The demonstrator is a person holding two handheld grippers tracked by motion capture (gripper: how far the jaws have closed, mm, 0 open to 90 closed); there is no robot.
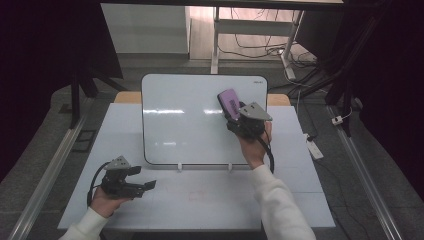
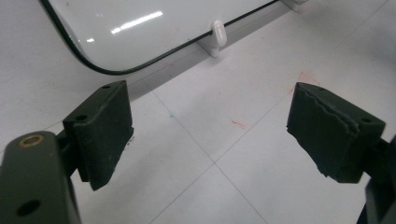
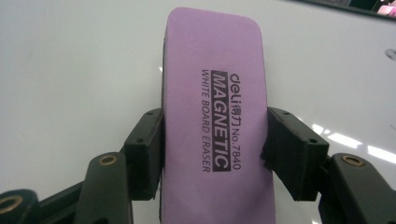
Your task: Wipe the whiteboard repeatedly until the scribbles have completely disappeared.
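Gripping eraser [image 3: 212, 121] near whiteboard's [image 1: 180, 125] right edge

Purple whiteboard eraser [image 3: 212, 126], rounded rectangle, black "MAGNETIC" print, clamped by long sides, over whiteboard [image 1: 185, 120] upper right.

A flat purple foam whiteboard eraser with rounded corners [image 3: 215, 126] carries black print running along its length. The largest line is a black bar with the word "MAGNETIC" in purple letters. Beside it, on one side, stands the brand "deli" followed by two Chinese characters and "No.7840". On the other side, in smaller capitals, it reads "WHITE BOARD ERASER". A small dark mark sits at the far right corner of the glossy white rounded-corner whiteboard [image 1: 175, 125], too small to read.
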